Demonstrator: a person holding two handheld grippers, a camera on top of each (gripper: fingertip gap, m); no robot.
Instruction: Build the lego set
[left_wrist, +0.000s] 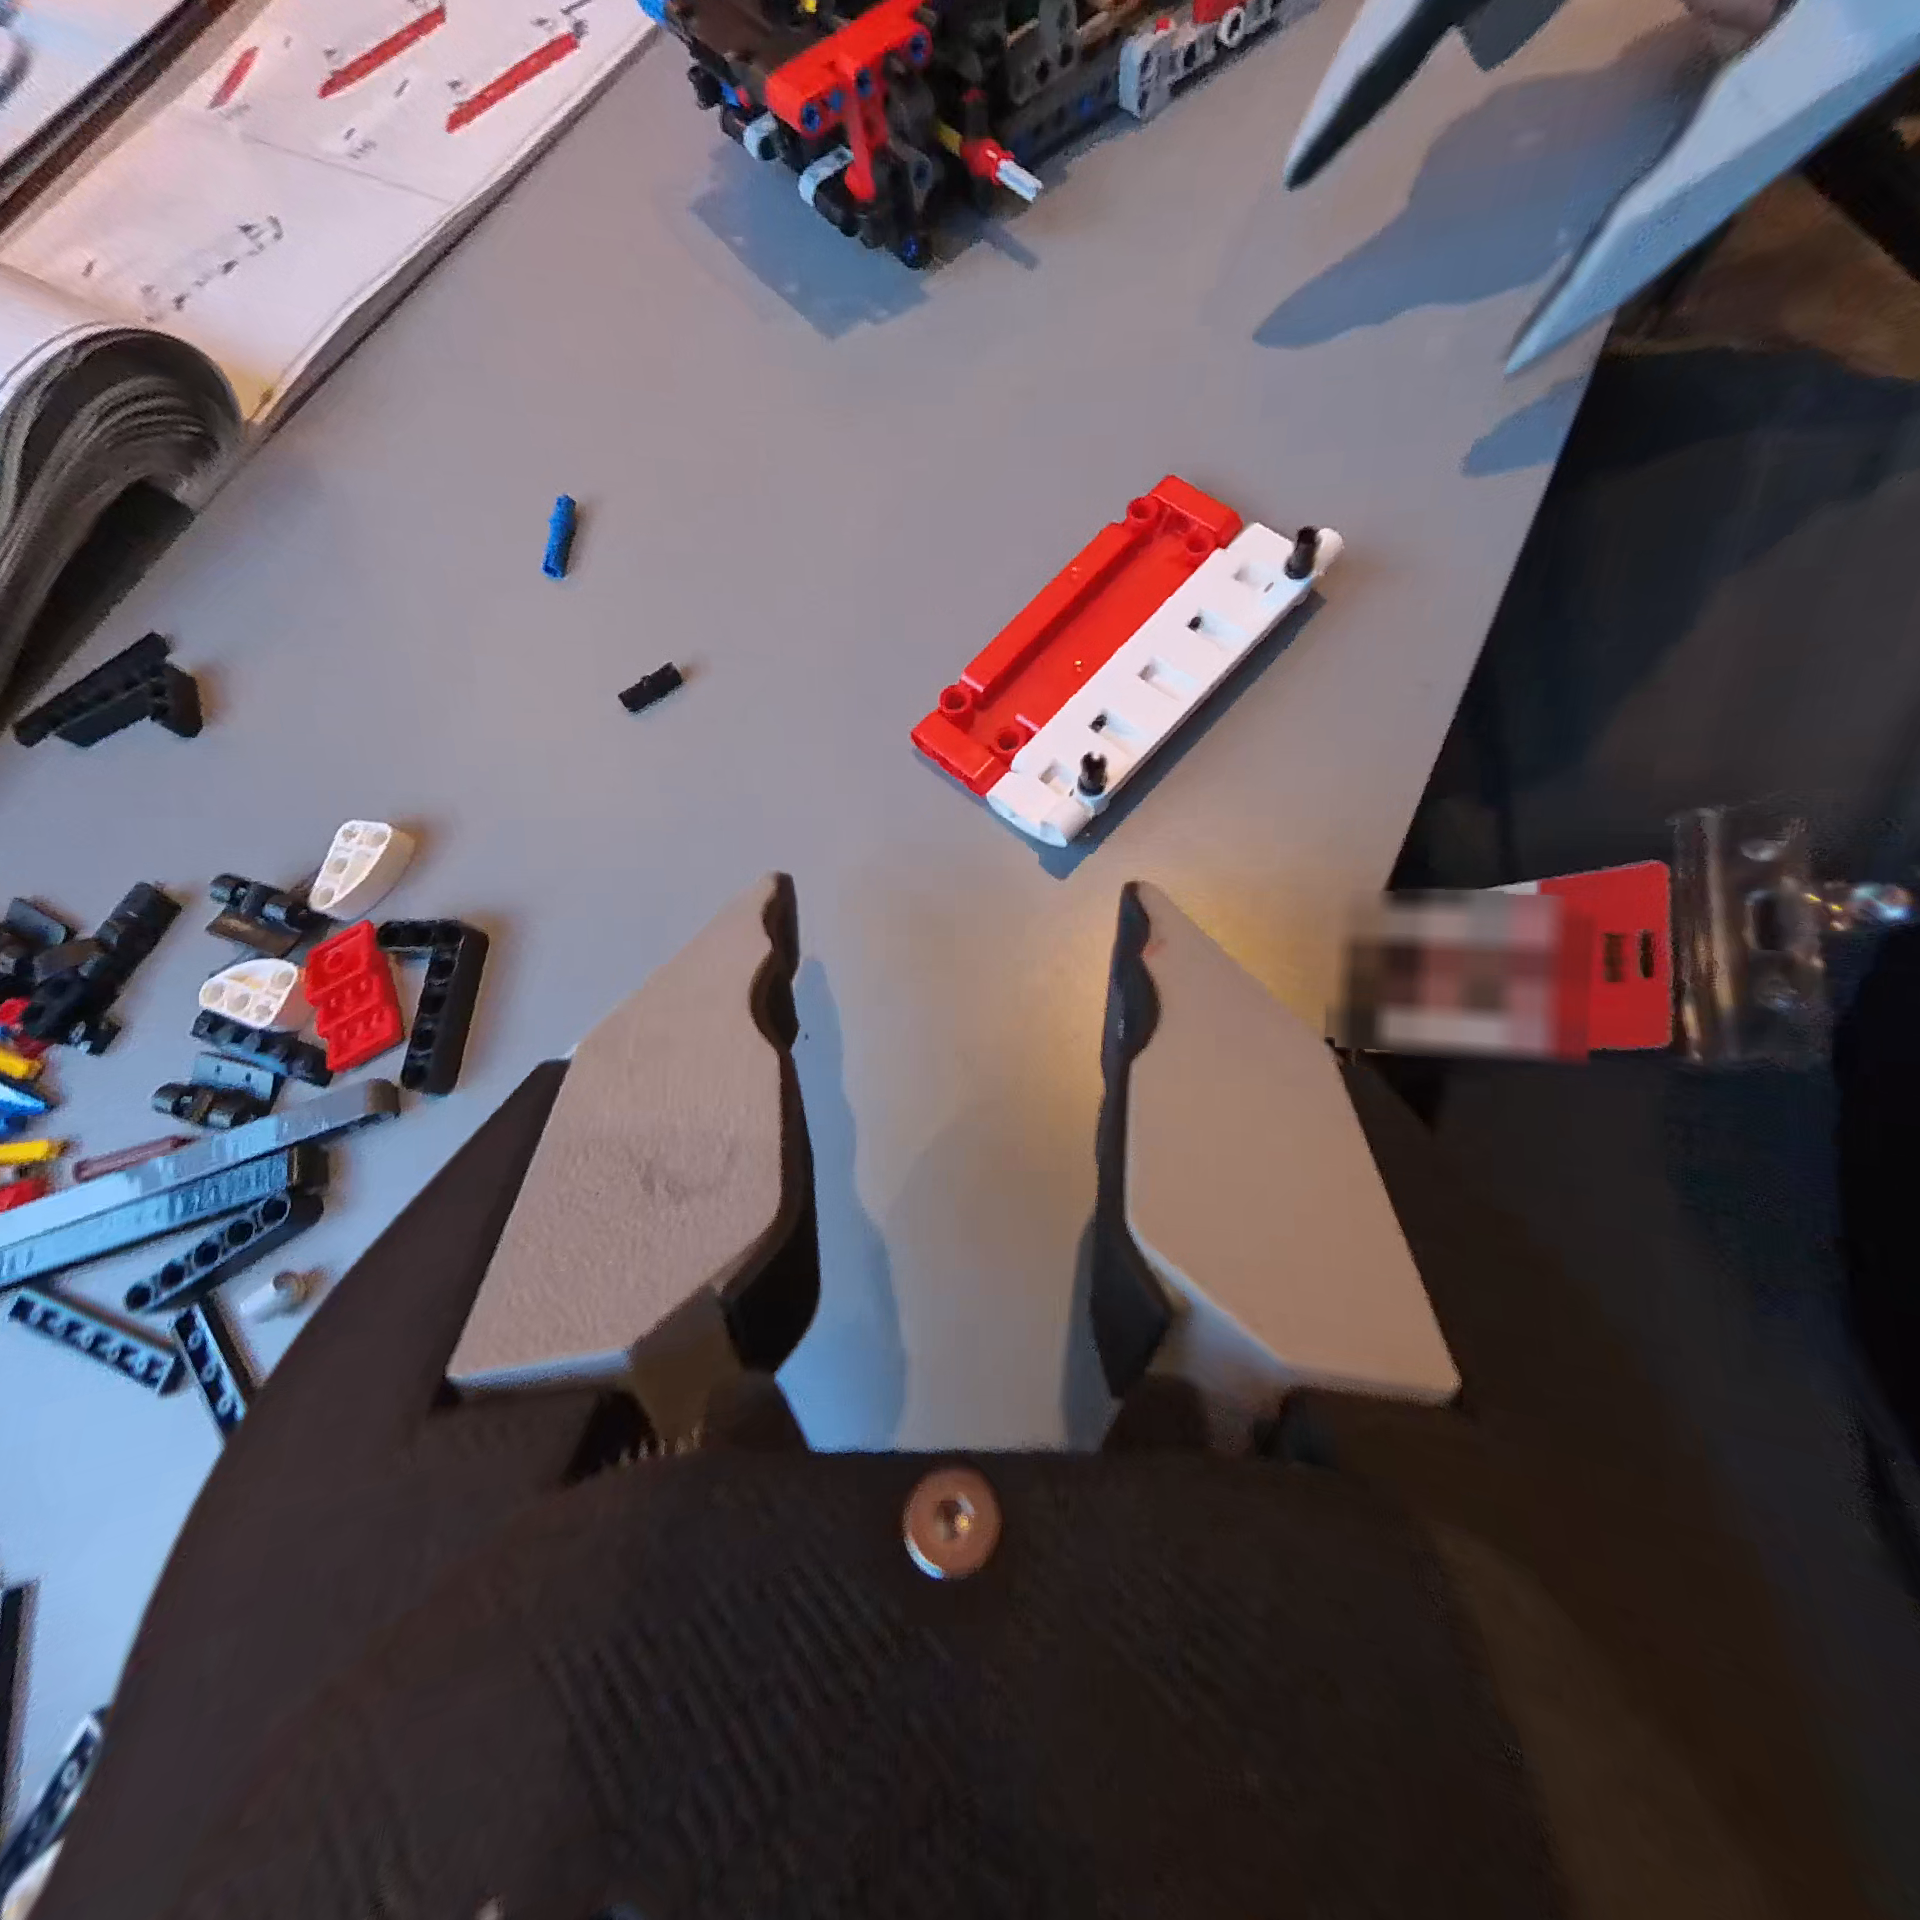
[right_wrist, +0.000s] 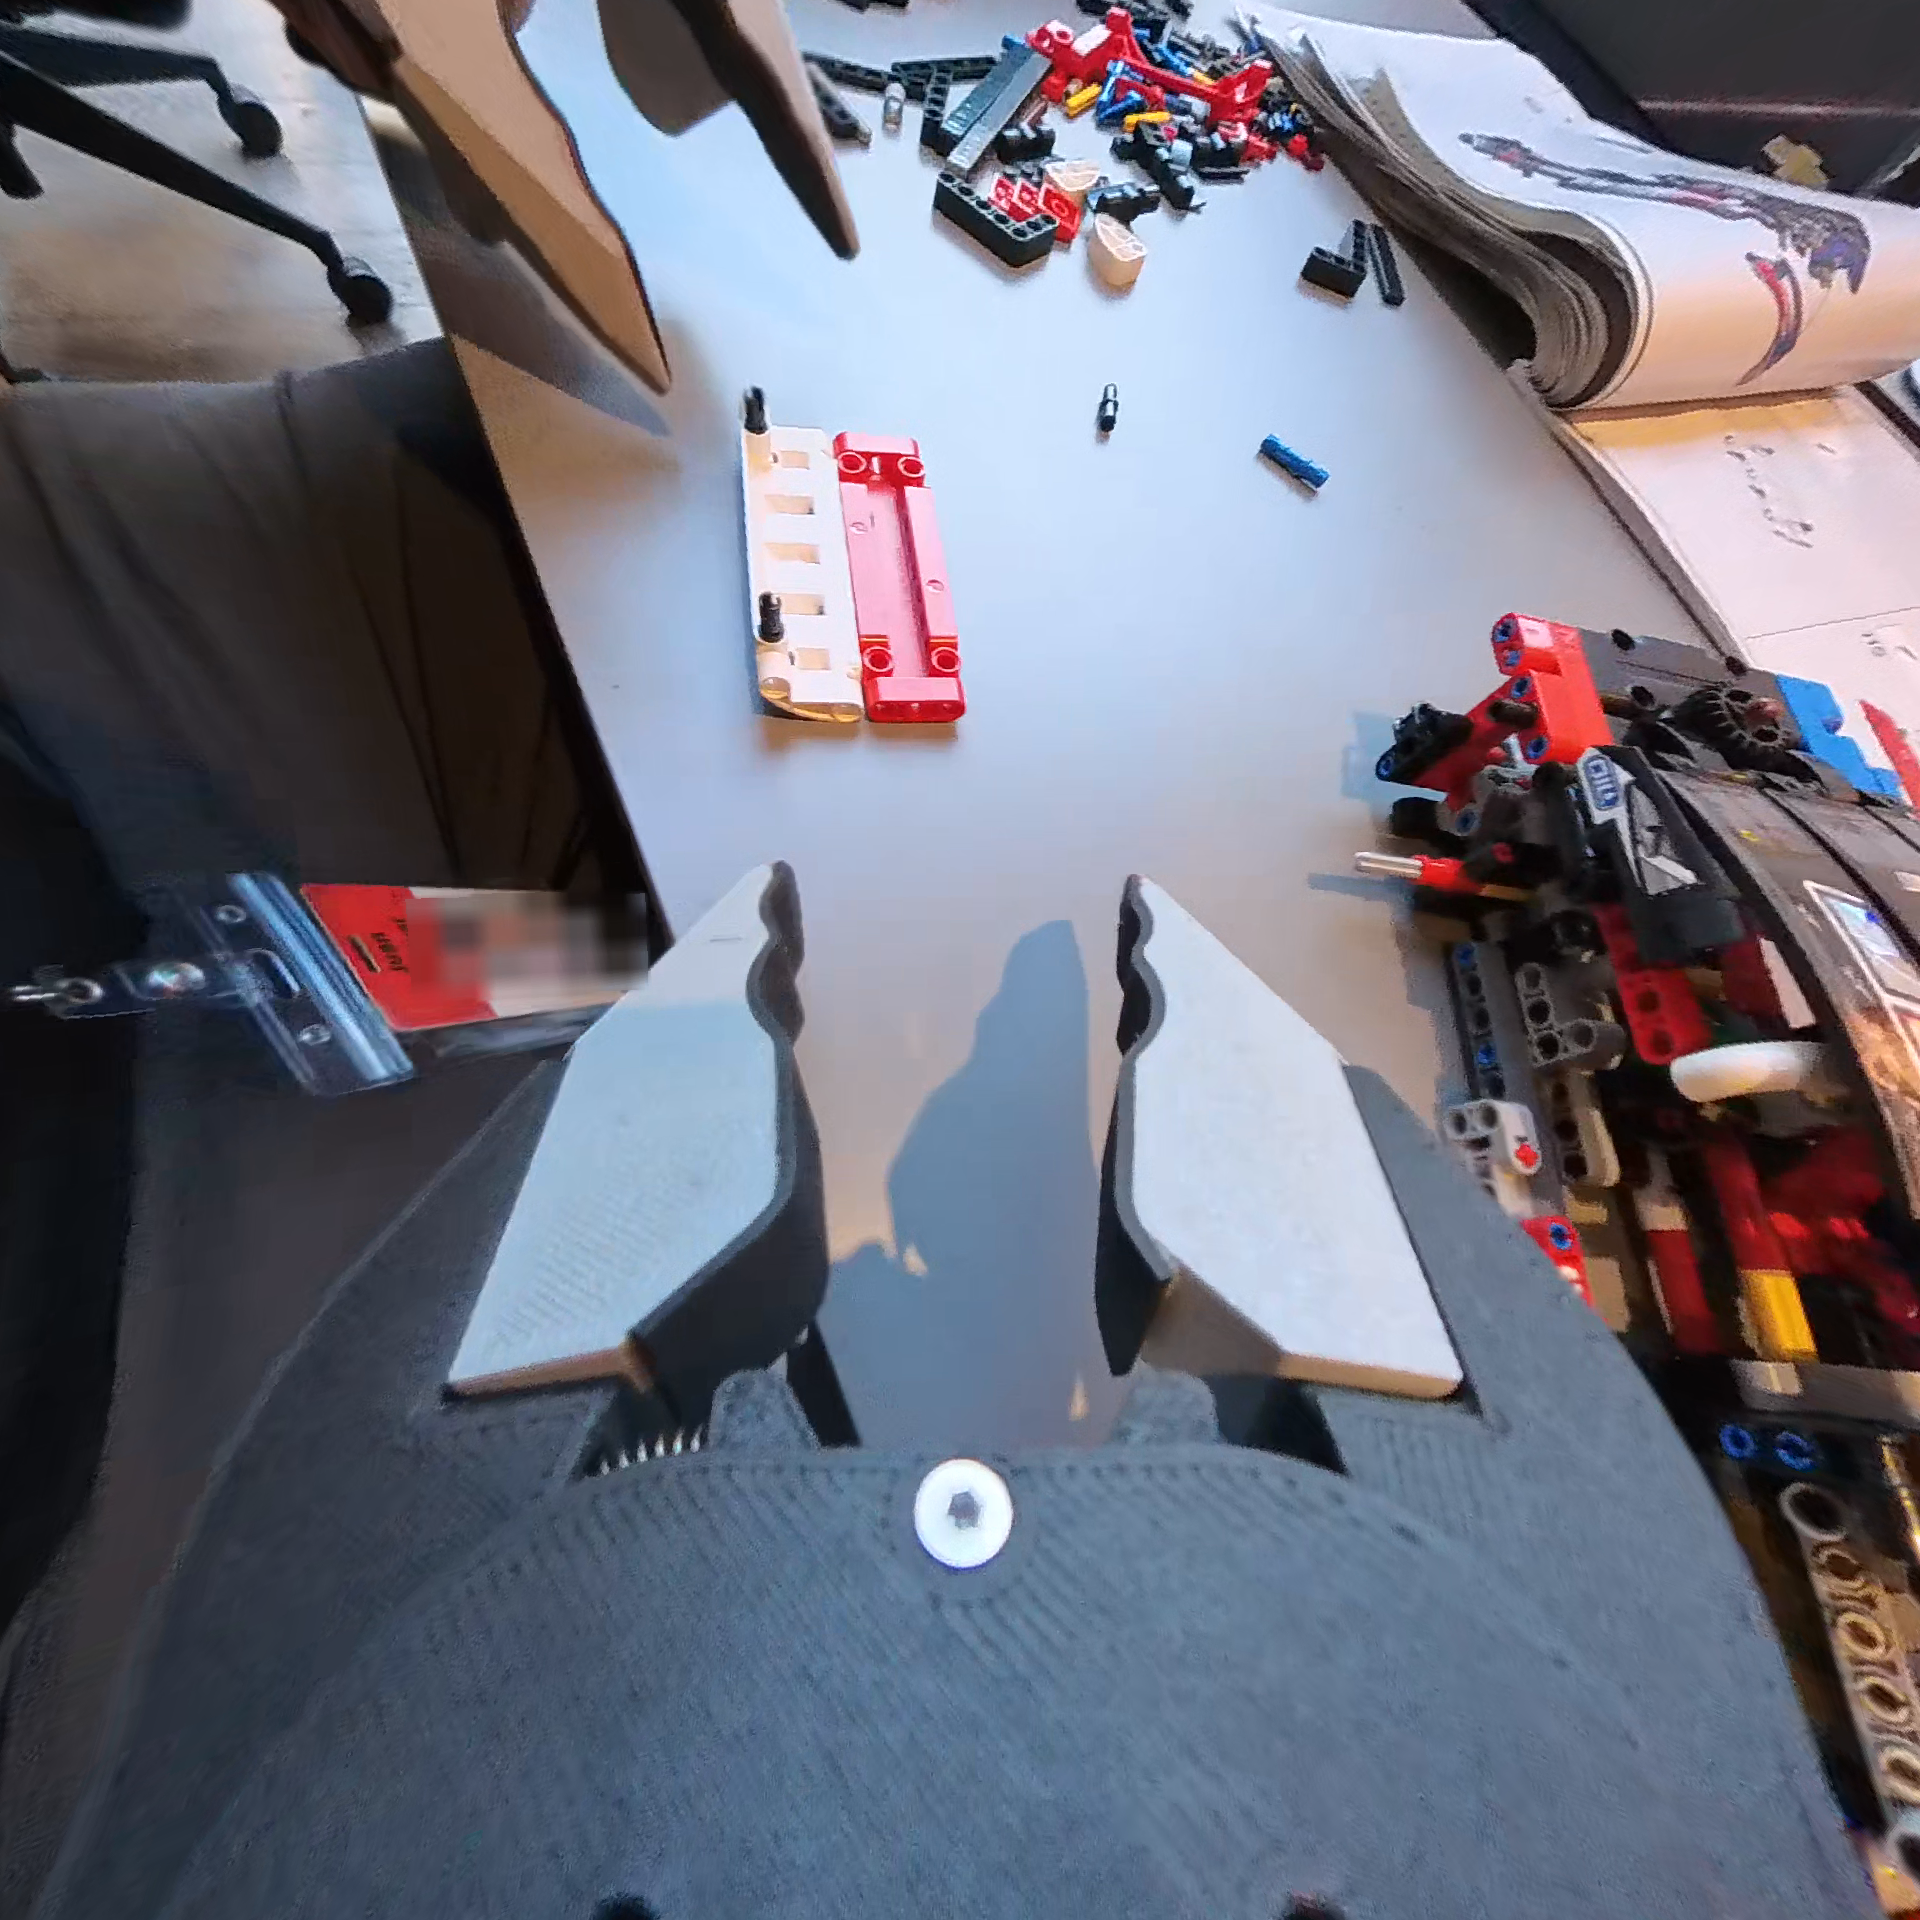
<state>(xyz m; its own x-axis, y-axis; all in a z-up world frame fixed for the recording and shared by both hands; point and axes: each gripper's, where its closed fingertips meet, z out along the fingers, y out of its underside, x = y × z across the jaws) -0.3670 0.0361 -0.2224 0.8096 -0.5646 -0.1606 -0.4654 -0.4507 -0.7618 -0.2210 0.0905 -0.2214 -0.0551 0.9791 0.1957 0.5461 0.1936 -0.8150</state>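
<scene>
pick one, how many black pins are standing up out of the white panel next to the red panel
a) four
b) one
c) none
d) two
d) two: the white panel lies flat against the red panel, and one black pin stands near one end of it while a second black pin stands near the other end; the right wrist view shows the same pair.
</scene>
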